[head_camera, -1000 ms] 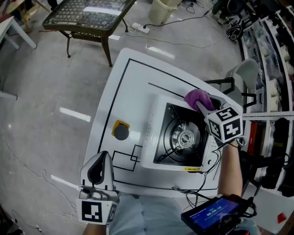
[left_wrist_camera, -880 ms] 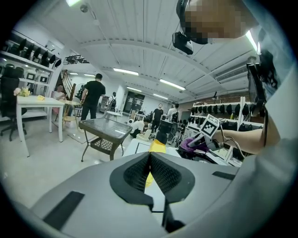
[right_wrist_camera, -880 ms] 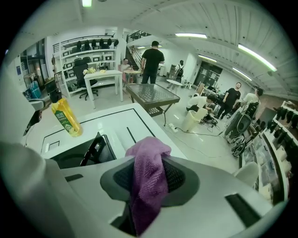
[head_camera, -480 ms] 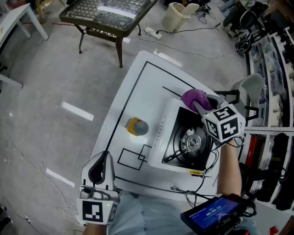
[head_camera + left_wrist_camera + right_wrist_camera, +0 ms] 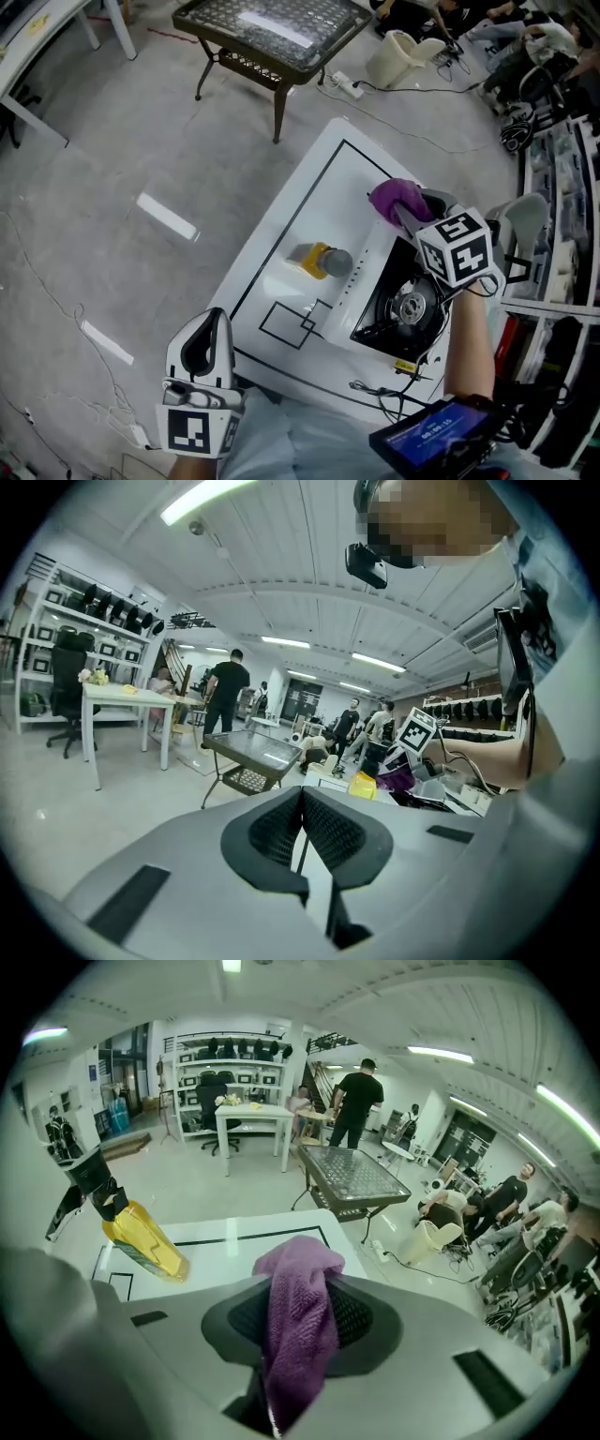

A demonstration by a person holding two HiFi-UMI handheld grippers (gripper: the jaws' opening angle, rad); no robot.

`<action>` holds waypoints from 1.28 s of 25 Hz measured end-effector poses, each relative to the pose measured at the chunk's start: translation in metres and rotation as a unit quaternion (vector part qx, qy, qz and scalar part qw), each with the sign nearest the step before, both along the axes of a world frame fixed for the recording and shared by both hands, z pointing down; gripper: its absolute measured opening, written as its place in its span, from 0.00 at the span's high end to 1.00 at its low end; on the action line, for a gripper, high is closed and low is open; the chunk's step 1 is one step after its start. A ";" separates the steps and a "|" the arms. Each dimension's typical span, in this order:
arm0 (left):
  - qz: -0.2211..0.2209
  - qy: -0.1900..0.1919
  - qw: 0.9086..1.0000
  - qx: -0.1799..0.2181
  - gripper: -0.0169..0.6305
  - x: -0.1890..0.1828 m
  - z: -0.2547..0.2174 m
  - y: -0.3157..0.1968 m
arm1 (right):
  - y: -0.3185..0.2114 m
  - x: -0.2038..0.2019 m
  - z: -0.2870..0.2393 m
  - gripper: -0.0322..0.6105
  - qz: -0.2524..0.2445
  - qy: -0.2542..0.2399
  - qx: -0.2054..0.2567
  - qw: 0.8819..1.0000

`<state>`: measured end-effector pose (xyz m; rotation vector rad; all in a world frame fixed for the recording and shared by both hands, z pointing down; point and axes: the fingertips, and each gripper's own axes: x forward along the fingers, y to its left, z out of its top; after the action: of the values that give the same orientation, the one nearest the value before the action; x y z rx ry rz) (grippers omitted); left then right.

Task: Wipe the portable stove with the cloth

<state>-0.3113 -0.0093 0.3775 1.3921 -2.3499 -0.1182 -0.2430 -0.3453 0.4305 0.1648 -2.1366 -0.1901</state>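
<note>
The right tool (image 5: pixel 405 214), shut tight on the purple cloth (image 5: pixel 394 197), has been carried along the far edge of the stove (image 5: pixel 384 300), which is found just below it, while the shut, empty left tool (image 5: pixel 214 323) is kept well away from the stove.

The left claw (image 5: pixel 214 321) and the right claw (image 5: pixel 409 217) are pale grey moulded shells. Each has black ribbed pads (image 5: pixel 328 832) set in a dark recess, and shallow black rectangular slots (image 5: pixel 131 904) on the shell. Behind each claw sits a white cube (image 5: pixel 457 249) printed with black square markers. Thin cables (image 5: pixel 424 361) trail by the right wrist. The person wears a pale blue top (image 5: pixel 309 441) and a black head camera (image 5: pixel 366 564).
</note>
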 end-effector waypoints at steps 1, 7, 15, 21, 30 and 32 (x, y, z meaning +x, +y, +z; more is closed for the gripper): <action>-0.006 0.001 1.000 -0.001 0.95 -0.002 0.001 0.004 | 0.003 -0.005 0.003 0.76 -0.008 0.007 0.001 1.000; -0.032 0.019 0.999 -0.009 0.95 -0.007 0.012 0.023 | 0.024 -0.008 0.038 0.75 -0.063 0.091 0.002 0.994; -0.052 0.033 0.998 -0.013 0.95 -0.008 0.028 0.038 | 0.041 -0.013 0.060 0.76 -0.148 0.205 0.042 0.967; -0.072 0.035 0.997 -0.012 0.95 -0.012 0.031 0.051 | 0.074 -0.007 0.067 0.76 -0.212 0.232 0.022 0.949; -0.077 0.041 0.996 -0.004 0.95 0.001 0.030 0.056 | 0.096 0.004 0.063 0.76 -0.226 0.222 0.012 0.948; -0.076 0.037 0.996 -0.001 0.95 0.005 0.028 0.056 | 0.100 0.007 0.062 0.76 -0.231 0.225 0.011 0.946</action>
<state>-0.3063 0.0464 0.4058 1.1871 -2.3906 -0.2056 -0.2362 -0.2453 0.4927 -0.3447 -1.6841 -0.4781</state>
